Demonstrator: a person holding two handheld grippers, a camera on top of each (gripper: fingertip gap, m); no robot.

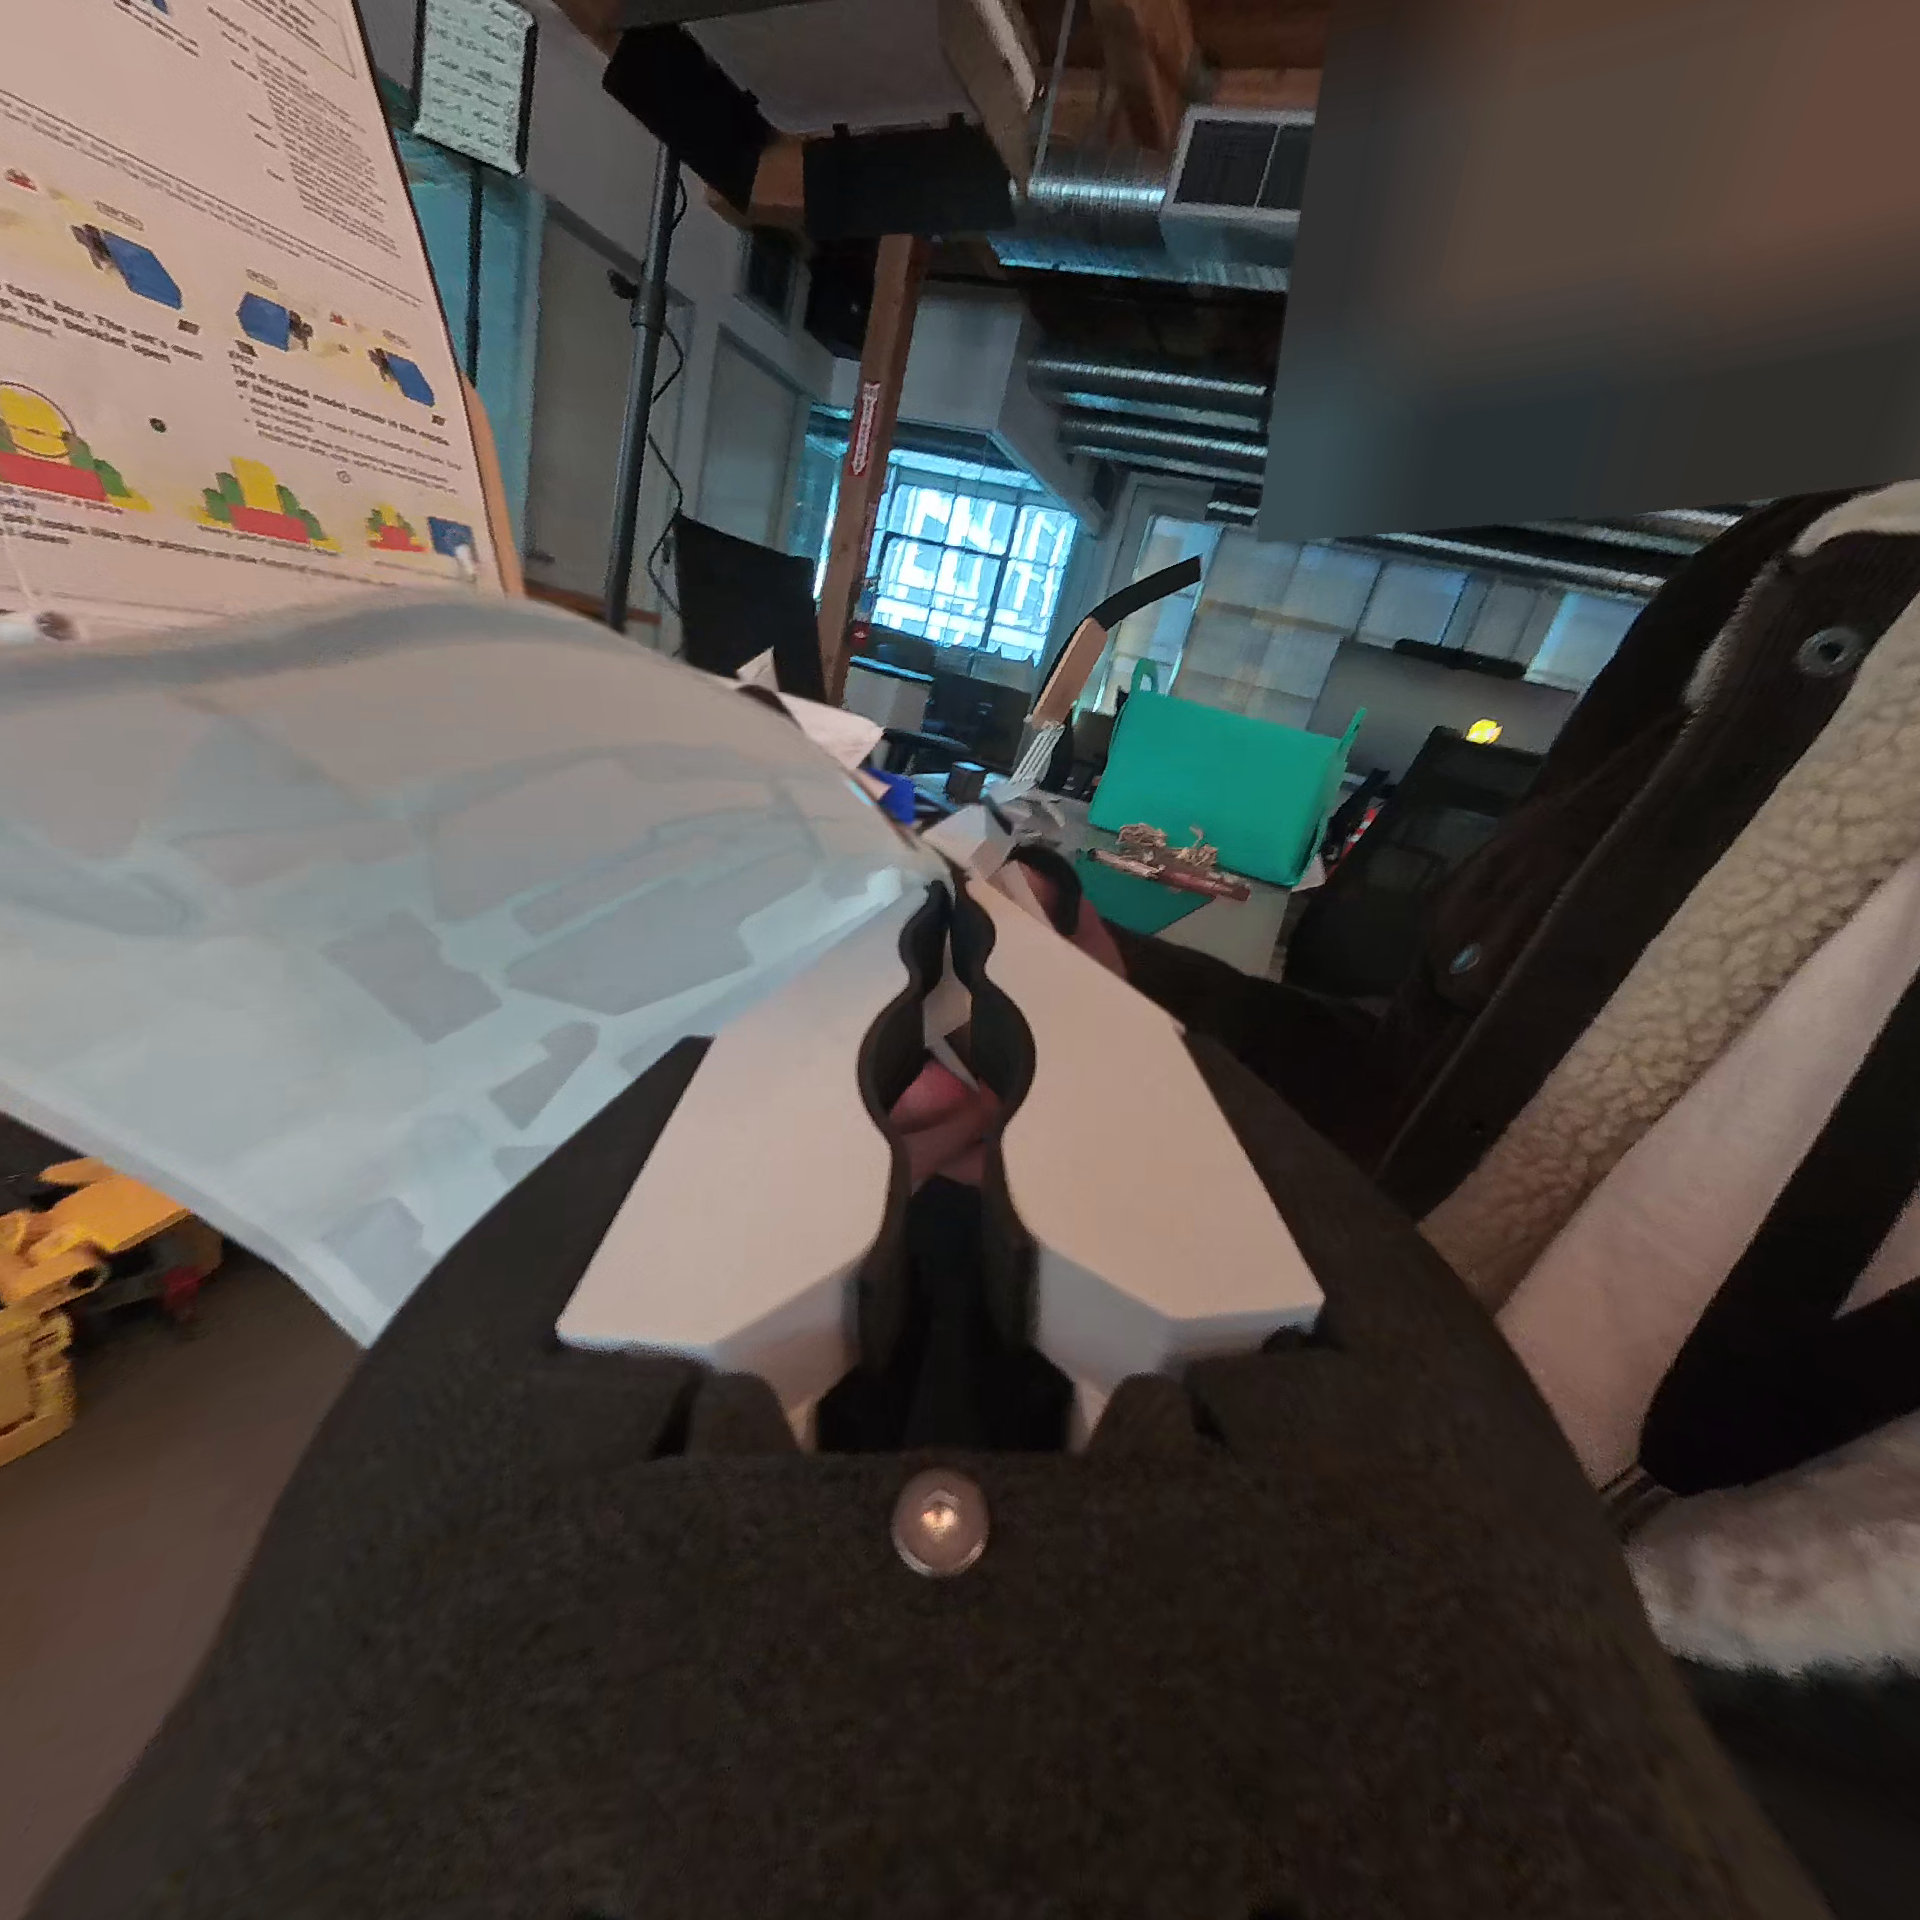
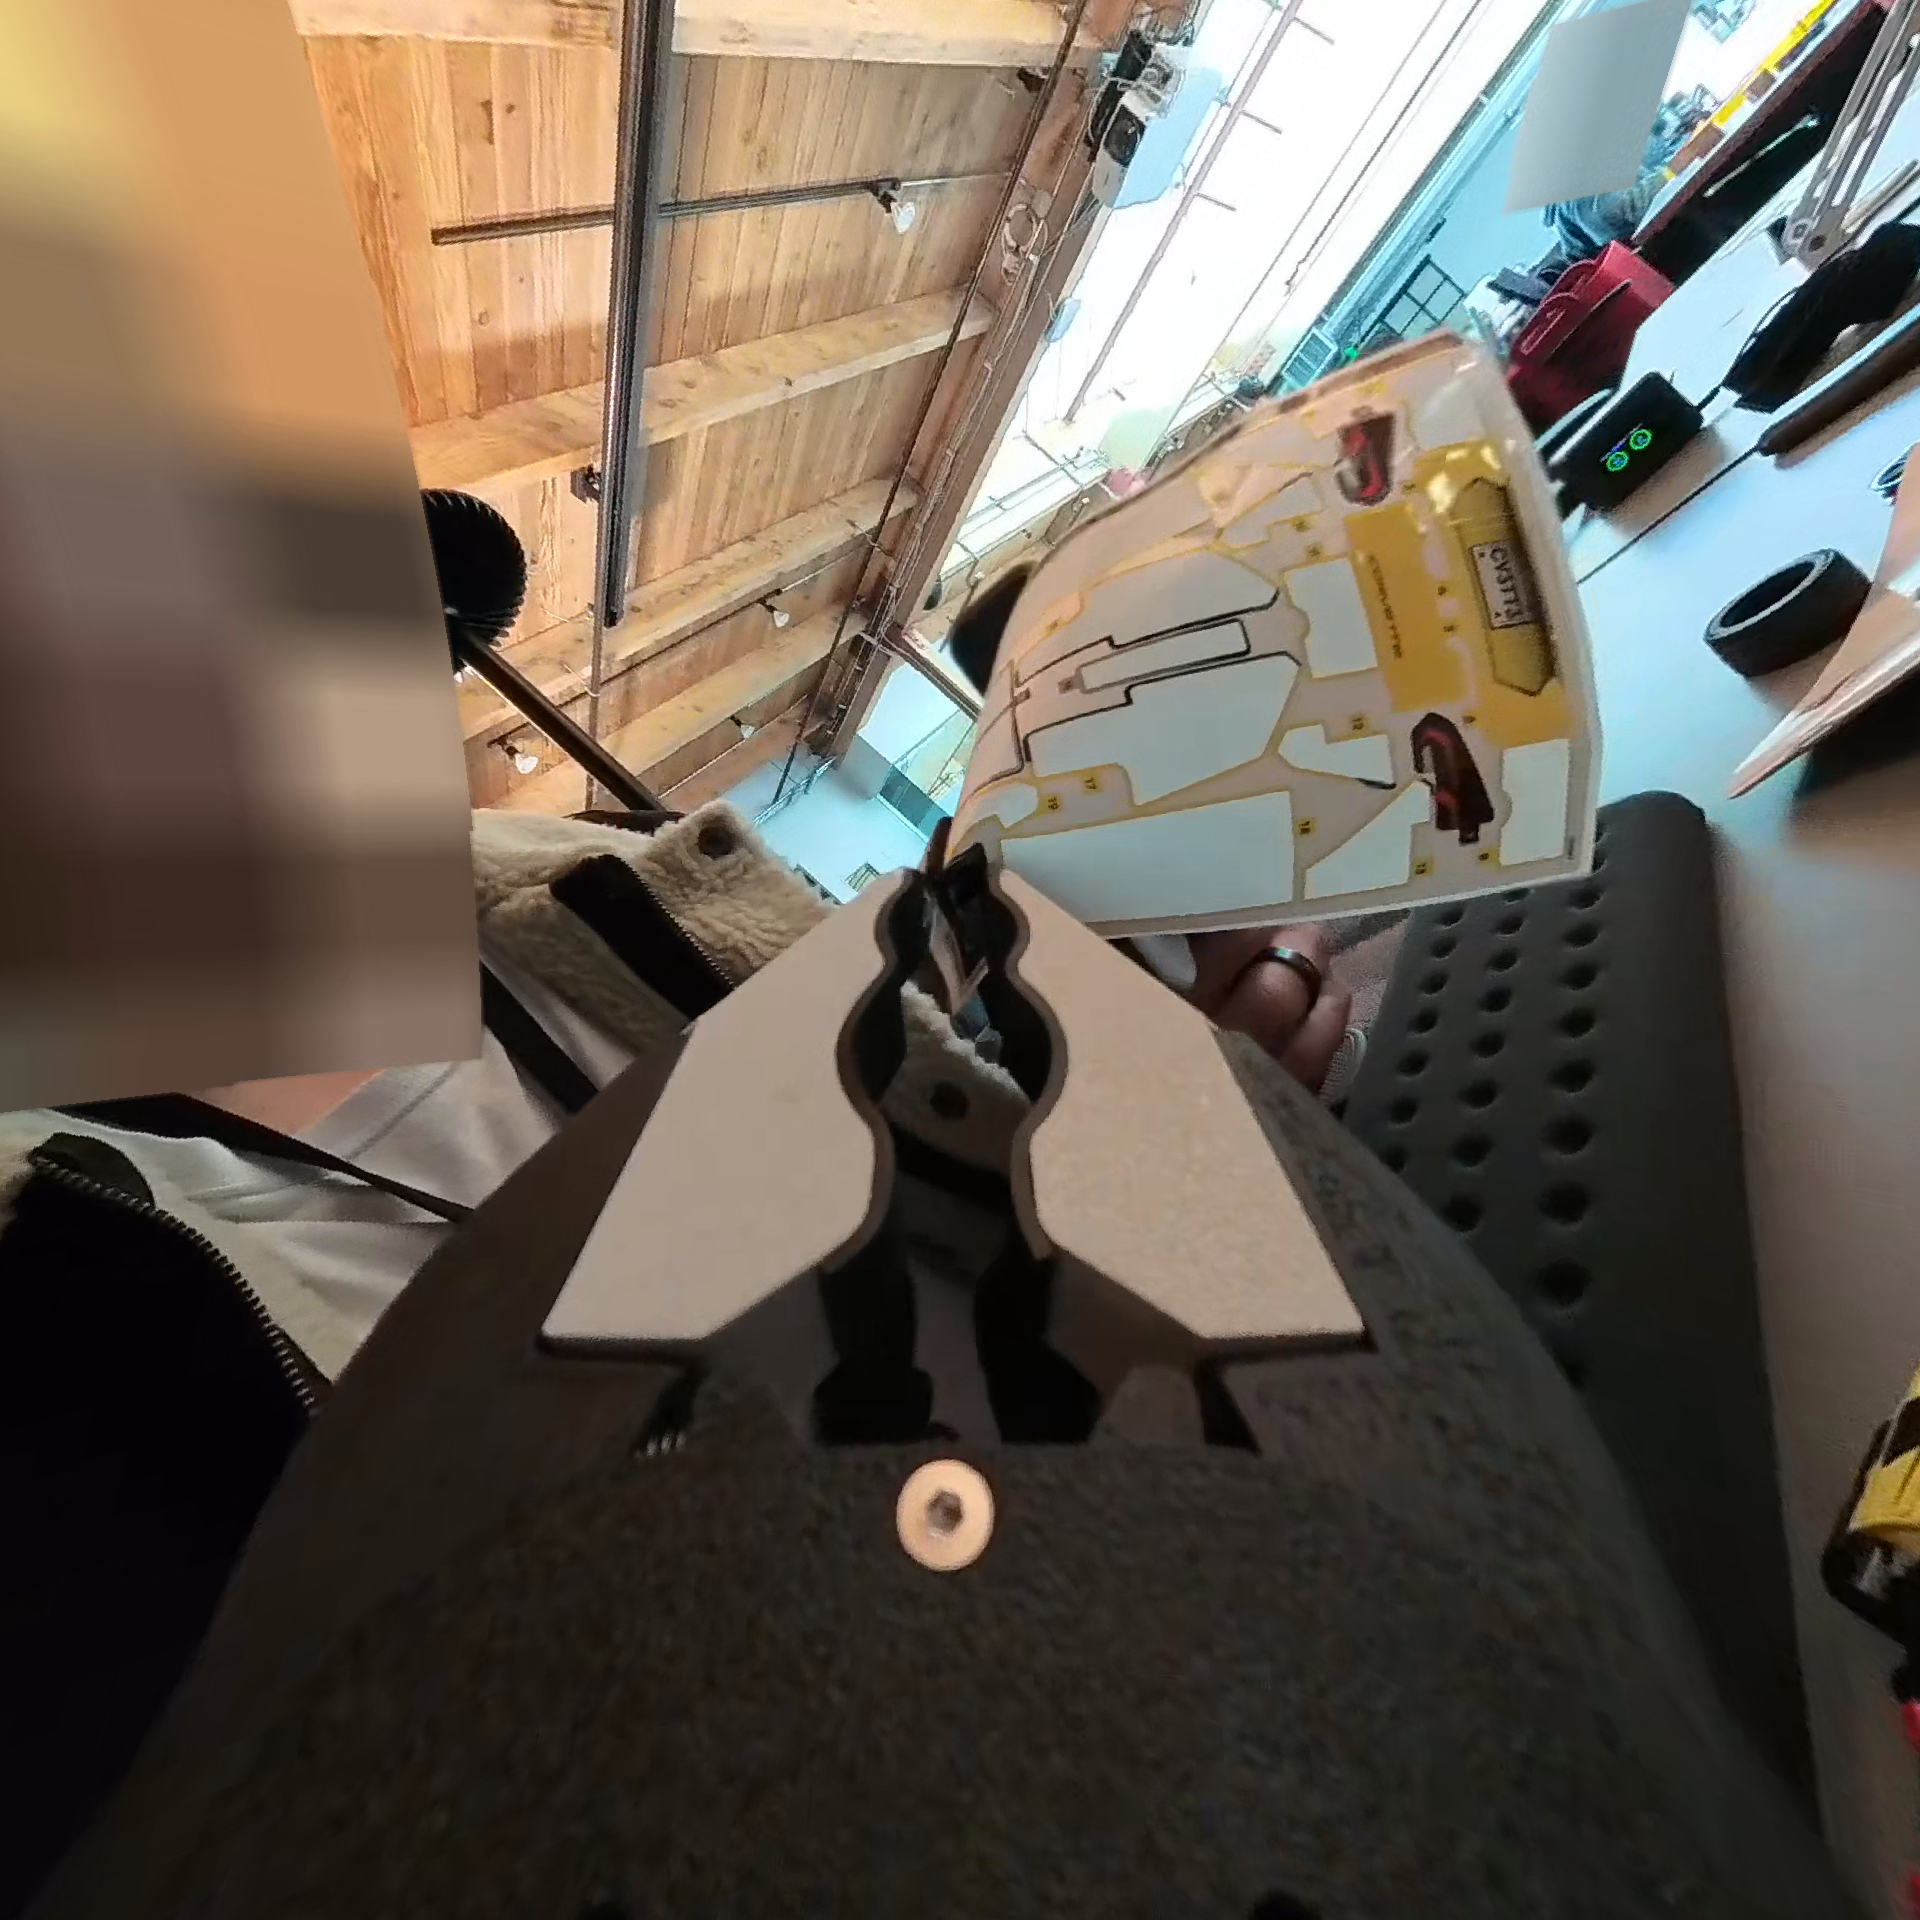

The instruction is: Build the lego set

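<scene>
My left gripper (image 1: 951,920) is shut on the corner of a sticker sheet (image 1: 416,883). The sheet is seen from its pale back and curves away to the left. In the right wrist view the sheet's printed face (image 2: 1278,665) shows white, yellow and dark red stickers, held up in the air. My right gripper (image 2: 956,894) is shut on a small black sticker (image 2: 961,940) at the sheet's lower left corner. A yellow lego model (image 1: 62,1299) lies on the table at the left edge.
An instruction poster (image 1: 208,312) stands at the back left. The person's fleece jacket (image 1: 1662,935) fills the right. A hand with a ring (image 2: 1283,977), a black perforated chair back (image 2: 1538,1039), a black tyre (image 2: 1782,613) and a yellow-black lego part (image 2: 1881,1507) show on the right. Only a small space, under 4 cm, lies between the two pairs of fingers.
</scene>
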